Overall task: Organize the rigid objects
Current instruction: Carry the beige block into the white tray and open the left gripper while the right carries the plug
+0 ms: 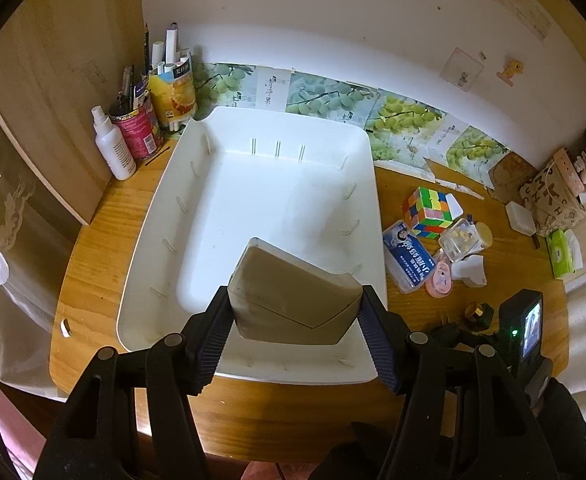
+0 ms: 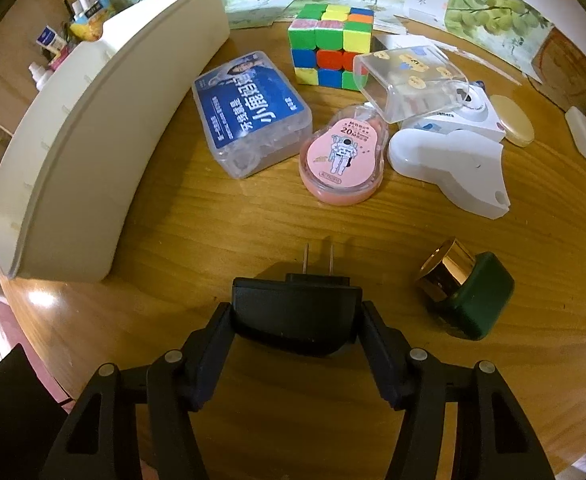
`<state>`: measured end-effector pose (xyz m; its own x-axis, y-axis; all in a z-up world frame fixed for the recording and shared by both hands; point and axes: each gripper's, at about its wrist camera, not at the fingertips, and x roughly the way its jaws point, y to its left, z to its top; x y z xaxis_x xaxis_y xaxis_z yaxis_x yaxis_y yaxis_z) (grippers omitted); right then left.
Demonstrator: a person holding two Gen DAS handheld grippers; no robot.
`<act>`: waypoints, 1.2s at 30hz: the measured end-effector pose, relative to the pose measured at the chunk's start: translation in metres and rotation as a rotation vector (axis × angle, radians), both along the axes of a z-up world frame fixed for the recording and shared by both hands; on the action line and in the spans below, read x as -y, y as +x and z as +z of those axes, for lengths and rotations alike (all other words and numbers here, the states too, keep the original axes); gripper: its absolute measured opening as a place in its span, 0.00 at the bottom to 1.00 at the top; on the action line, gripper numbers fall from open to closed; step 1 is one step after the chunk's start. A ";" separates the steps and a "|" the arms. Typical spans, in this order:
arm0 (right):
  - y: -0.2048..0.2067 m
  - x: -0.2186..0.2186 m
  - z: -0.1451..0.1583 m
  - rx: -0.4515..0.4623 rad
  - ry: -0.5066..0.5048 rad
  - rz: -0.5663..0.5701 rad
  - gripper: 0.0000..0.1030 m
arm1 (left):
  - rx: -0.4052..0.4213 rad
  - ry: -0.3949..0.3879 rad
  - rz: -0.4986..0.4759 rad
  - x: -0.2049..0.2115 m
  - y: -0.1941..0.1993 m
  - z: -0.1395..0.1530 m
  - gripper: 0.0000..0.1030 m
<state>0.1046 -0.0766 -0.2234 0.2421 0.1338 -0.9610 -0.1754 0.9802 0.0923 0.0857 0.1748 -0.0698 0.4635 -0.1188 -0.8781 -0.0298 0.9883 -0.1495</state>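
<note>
My left gripper [image 1: 295, 312] is shut on a beige plastic box [image 1: 293, 300] and holds it above the near edge of a large white tray [image 1: 253, 184], which is otherwise bare. My right gripper [image 2: 296, 316] is shut on a black plug adapter [image 2: 296, 306] with two metal prongs pointing away, at the wooden table [image 2: 173, 240]. Beyond it lie a blue-labelled clear case [image 2: 249, 112], a pink tape dispenser [image 2: 343, 156], a colourful puzzle cube [image 2: 331, 46], a clear lidded box [image 2: 409, 80], a white plastic piece [image 2: 449, 164] and a green jar with gold lid [image 2: 467, 292].
The tray's outer wall [image 2: 93, 128] stands left of the right gripper. A spray bottle [image 1: 111, 144], pen cans [image 1: 139, 128] and a wooden panel [image 1: 53, 80] stand at the back left. Paper bags and a tissue pack [image 1: 563, 252] sit at the far right.
</note>
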 end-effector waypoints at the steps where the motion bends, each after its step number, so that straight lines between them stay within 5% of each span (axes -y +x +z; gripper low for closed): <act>1: 0.000 -0.001 0.001 0.006 0.002 -0.005 0.61 | -0.002 0.002 -0.006 -0.001 0.001 -0.001 0.64; 17: 0.007 -0.021 0.071 0.276 0.062 -0.068 0.61 | -0.049 0.022 -0.068 -0.023 0.016 -0.022 0.64; 26: -0.010 -0.048 0.103 0.476 0.105 0.012 0.61 | -0.056 0.031 -0.069 -0.036 0.022 -0.032 0.64; 36: -0.015 -0.085 0.115 0.555 0.144 0.128 0.61 | -0.078 0.053 -0.054 -0.051 0.025 -0.041 0.64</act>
<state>0.0898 0.0086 -0.1082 0.6774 0.3147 -0.6649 -0.3518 0.9324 0.0828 0.1103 0.2260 -0.1112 0.3876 -0.0939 -0.9170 0.0144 0.9953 -0.0958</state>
